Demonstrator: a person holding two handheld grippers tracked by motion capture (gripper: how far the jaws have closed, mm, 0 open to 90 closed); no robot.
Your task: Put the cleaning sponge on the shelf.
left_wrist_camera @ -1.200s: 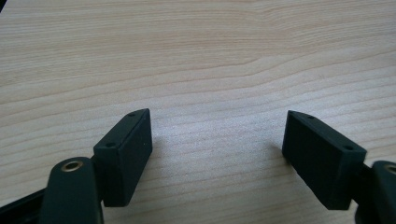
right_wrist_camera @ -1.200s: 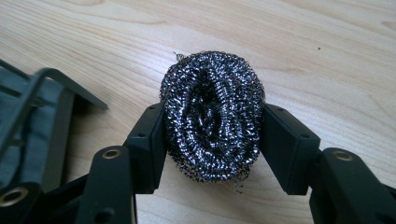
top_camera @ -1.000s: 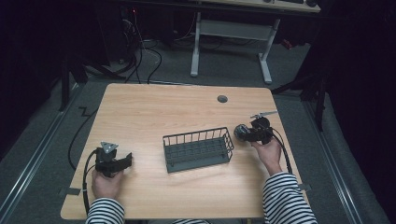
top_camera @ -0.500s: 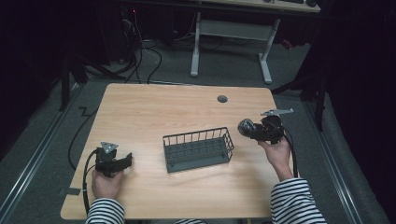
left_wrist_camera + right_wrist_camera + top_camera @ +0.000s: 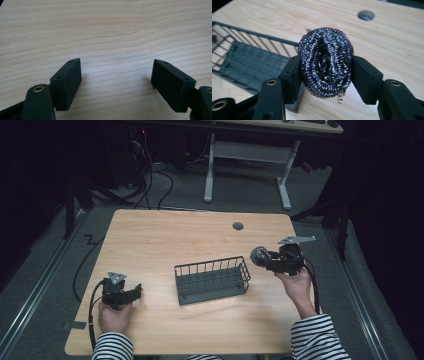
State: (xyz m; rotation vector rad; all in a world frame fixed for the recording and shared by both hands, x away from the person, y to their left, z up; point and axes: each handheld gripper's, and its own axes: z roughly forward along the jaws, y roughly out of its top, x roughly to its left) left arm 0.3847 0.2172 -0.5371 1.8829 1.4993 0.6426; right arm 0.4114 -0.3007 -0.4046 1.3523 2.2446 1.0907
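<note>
A steel wool scourer [image 5: 325, 62] is squeezed between the two black jaws of my right gripper [image 5: 325, 75]. In the high view that right gripper [image 5: 260, 256] holds the scourer [image 5: 258, 255] in the air just right of a dark wire basket [image 5: 212, 280], whose near corner [image 5: 249, 45] lies below and left of the scourer. My left gripper [image 5: 135, 291] rests low at the table's front left, well apart from the basket. Its jaws stand wide apart over bare wood in the left gripper view [image 5: 116, 82], with nothing between them.
The wooden table [image 5: 165, 240] has a round cable hole [image 5: 238, 225] near its far edge, seen as the hole [image 5: 366, 15] beyond the scourer. A white-legged desk [image 5: 245, 155] and floor cables [image 5: 150, 180] lie behind the table.
My right gripper has risen with the scourer and shifted slightly right and away, then back toward the basket's right end. The left gripper has stayed put.
</note>
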